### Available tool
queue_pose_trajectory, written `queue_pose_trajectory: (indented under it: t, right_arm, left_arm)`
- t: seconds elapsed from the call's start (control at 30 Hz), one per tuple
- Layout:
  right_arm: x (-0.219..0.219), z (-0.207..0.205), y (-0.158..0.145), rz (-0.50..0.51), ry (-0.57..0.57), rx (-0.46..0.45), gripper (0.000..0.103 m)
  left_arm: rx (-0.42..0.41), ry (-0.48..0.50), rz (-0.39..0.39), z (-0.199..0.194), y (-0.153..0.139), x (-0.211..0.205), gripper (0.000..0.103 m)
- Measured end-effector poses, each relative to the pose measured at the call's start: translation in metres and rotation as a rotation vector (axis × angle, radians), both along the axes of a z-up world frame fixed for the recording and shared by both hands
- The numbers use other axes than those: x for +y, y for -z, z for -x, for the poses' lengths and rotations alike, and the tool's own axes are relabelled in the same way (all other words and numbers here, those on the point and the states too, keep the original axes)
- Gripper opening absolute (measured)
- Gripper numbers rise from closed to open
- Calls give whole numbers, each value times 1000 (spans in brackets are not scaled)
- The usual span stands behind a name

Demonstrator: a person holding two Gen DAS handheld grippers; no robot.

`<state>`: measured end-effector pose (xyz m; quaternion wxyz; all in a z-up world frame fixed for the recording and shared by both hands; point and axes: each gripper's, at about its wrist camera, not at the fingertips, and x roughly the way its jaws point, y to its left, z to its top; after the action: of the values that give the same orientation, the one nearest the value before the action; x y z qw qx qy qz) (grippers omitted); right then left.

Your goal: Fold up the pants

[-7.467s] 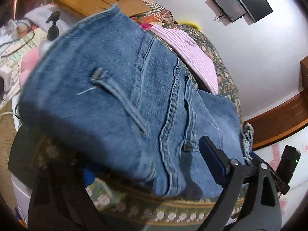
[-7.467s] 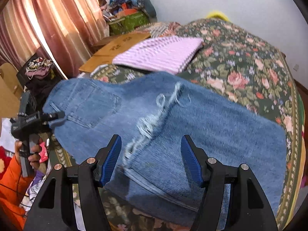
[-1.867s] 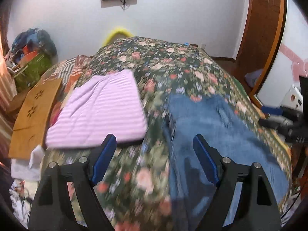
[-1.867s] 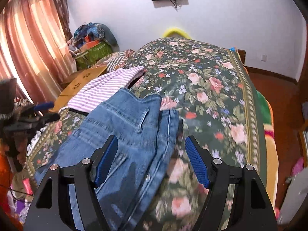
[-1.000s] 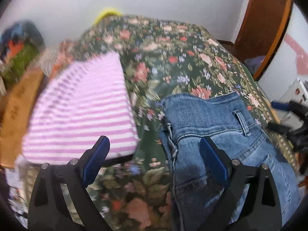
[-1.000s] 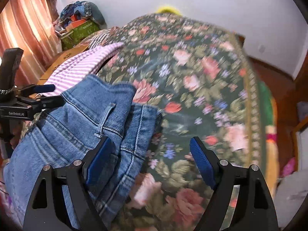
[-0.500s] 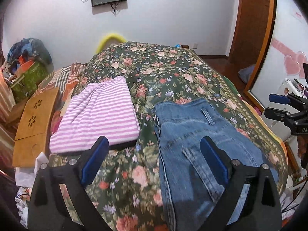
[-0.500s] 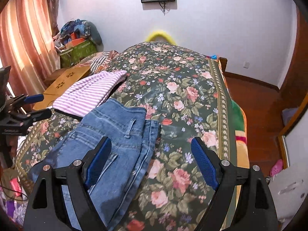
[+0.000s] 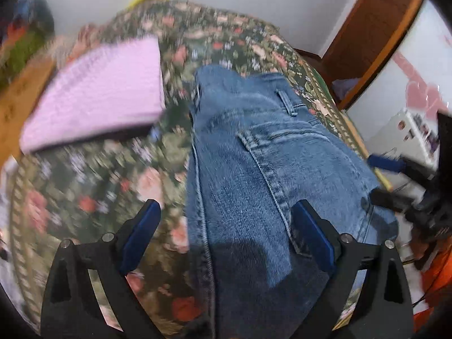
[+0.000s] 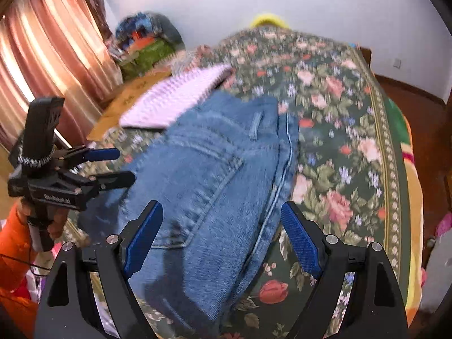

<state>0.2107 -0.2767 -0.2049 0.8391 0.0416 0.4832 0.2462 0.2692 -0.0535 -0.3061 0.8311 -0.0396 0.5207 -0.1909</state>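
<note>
Tongs: left tongs [image 9: 226,233] and right tongs [image 10: 221,233] both spread apart, gripping nothing, poised above jeans.
Jeans [image 9: 262,175]: folded lengthwise on bed [image 10: 353,130], towards near edge, beside striped pink garment [image 9: 104,90].
Risk: pinching only the top denim layer would likely skew the next fold.
Views: curtain [image 10: 53,56] appears in right view only; wooden door [image 9: 370,28] in left only.
</note>
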Motion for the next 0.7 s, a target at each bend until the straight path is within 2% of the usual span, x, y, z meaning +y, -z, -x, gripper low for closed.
queue_pose_trajectory:
  t: [0.07, 0.27, 0.3, 0.4, 0.57, 0.63, 0.7]
  right_arm:
    - [1, -5, 11, 0, -1, 43, 84]
    - [-7, -26, 43, -96, 4, 199, 87]
    - [-7, -29, 48, -108, 0, 217, 91]
    - [-5, -37, 55, -119, -13, 227, 97]
    - [5, -50, 60, -127, -52, 227, 97]
    - [7, -55, 62, -141, -61, 229, 95]
    - [6, -59, 61, -148, -61, 232, 89]
  left_arm:
    - [42, 4, 57, -7, 8, 1, 97]
    - [145, 78, 109, -29, 20, -8, 97]
    - [162, 84, 120, -33, 22, -8, 97]
    - [192, 101, 126, -44, 31, -13, 98]
    - [215, 123, 129, -56, 35, -21, 98]
    - [212, 130, 116, -61, 35, -25, 96]
    - [201, 142, 103, -62, 31, -28, 89]
